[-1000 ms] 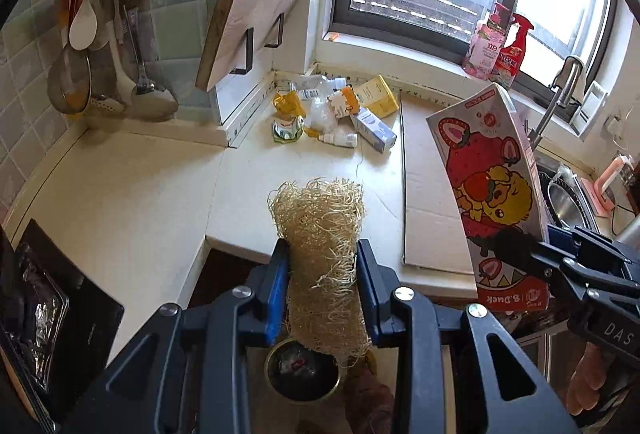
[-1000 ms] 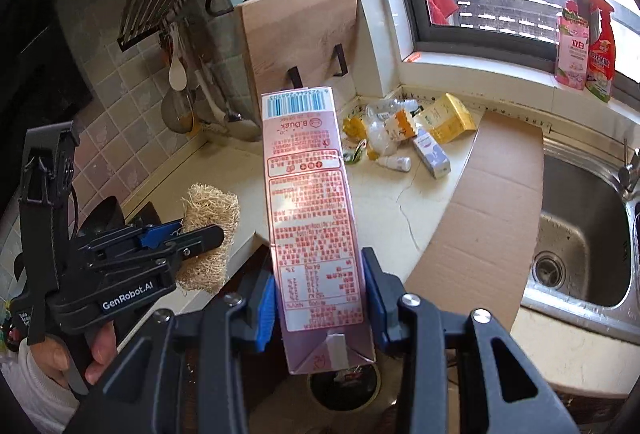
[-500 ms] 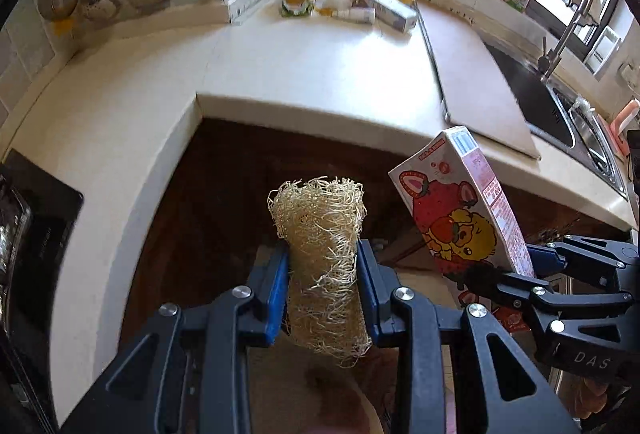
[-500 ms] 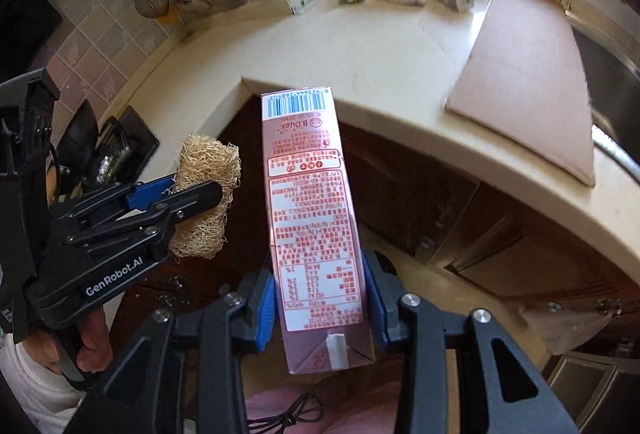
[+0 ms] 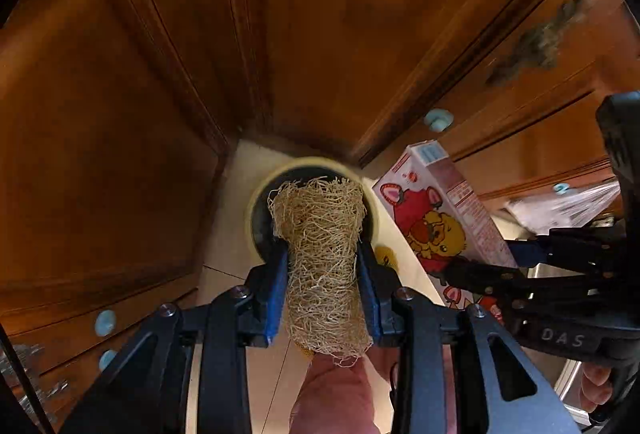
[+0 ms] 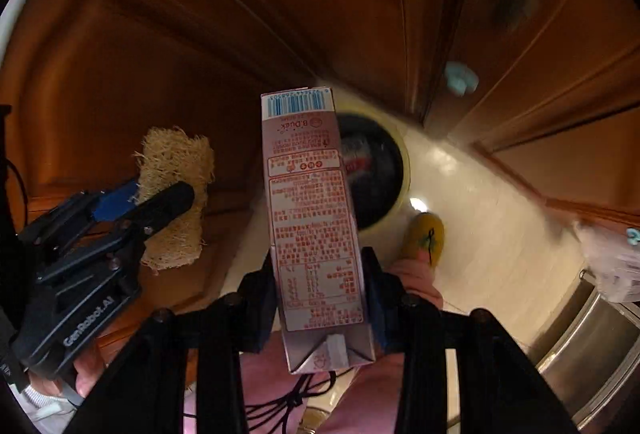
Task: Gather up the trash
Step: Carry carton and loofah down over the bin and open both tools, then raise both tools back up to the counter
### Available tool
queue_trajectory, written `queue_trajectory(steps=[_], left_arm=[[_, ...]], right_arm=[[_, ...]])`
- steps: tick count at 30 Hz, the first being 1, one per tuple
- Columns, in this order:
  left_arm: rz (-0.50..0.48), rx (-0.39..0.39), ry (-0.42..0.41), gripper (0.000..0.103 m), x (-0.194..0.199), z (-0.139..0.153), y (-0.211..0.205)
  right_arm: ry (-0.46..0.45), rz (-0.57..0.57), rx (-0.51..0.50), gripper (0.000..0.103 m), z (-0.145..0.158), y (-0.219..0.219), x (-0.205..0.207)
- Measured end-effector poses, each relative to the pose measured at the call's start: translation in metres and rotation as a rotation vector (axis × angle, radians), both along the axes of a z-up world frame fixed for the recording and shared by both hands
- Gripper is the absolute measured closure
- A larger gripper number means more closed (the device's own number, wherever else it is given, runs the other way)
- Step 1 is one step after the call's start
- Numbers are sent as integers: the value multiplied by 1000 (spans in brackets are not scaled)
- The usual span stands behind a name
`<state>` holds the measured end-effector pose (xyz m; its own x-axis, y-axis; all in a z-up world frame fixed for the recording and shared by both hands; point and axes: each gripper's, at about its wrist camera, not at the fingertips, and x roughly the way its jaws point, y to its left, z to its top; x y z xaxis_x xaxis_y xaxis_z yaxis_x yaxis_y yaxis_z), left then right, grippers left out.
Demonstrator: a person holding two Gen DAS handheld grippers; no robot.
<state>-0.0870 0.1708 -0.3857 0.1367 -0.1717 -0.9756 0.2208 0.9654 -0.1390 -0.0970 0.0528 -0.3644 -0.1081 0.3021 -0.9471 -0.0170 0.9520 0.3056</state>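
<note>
The loofah (image 5: 320, 254) hides most of the bin's (image 5: 256, 206) dark mouth.

A: What surrounds the view?

B: Brown wooden cabinet doors (image 5: 328, 34) with raised panels and pale blue round knobs (image 5: 438, 119), warmly lit.

A: And below?

B: A cream tiled floor (image 6: 492, 234) with one bright glint of light; a steel edge shows at lower right.

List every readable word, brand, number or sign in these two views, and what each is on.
"DAS" on the right gripper body.
"GenRobot.AI" on the left gripper body.
"B.Duck" on the carton, printed upside down in the right wrist view.
The carton's barcode digits and small red print: too small and blurred to read.
The loofah and bin rim: no text.
</note>
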Motion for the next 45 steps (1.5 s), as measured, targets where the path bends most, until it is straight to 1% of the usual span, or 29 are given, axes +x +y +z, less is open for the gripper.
queue_trajectory(steps=[3,5,7,8,9,10,11,12,13,15,20,22,24,25,27,31,33,35,39,42,45], left_arm=[[-11,3,12,69,5,-30,1],[-18,2,12,68,8,-45,2],[-20,6,5,65,10,-55,3],[-23,8,2,62,9,-59,5],[-25,9,1,58,10,-62,6],[-17,1,-12,49,9,-65,8],[-14,0,-11,44,9,-66,12],[-12,-6,-12,33,12,-69,13],[-8,-6,-17,27,14,-71,15],[-10,-6,-25,24,15,-72,20],[-8,21,-6,23,18,-71,25],[-2,29,-1,23,17,-65,27],[2,32,-10,23,16,-53,29],[4,34,-13,23,15,-46,29],[9,35,-18,23,12,-32,32],[19,40,-33,23,8,5,34],[23,43,-55,23,5,31,35],[22,41,-80,23,2,59,35],[15,33,-149,23,-3,125,29],[-4,33,-217,23,-7,178,23],[-27,25,-304,23,-9,230,16]], right_arm=[[37,8,-13,64,-39,4,1],[51,17,-11,64,-57,9,4],[60,27,-17,64,-71,10,7],[67,31,-8,63,-77,11,9],[78,35,-2,63,-84,13,11],[84,36,-6,63,-87,11,14],[87,39,-4,62,-90,17,15],[88,45,0,59,-93,18,17],[87,48,-6,57,-92,19,18],[73,52,-22,49,-92,19,20],[68,50,-21,48,-84,17,22],[66,50,-29,48,-79,19,25],[58,48,-32,48,-68,19,23],[55,46,-29,48,-68,18,24],[45,44,-26,48,-56,16,21],[16,34,-20,48,-16,12,16],[-4,30,-16,48,7,12,14],[-29,30,-22,48,35,10,12],[-92,29,-18,48,94,8,8],[-176,22,-12,48,146,5,6],[-294,11,-14,48,204,-1,1]])
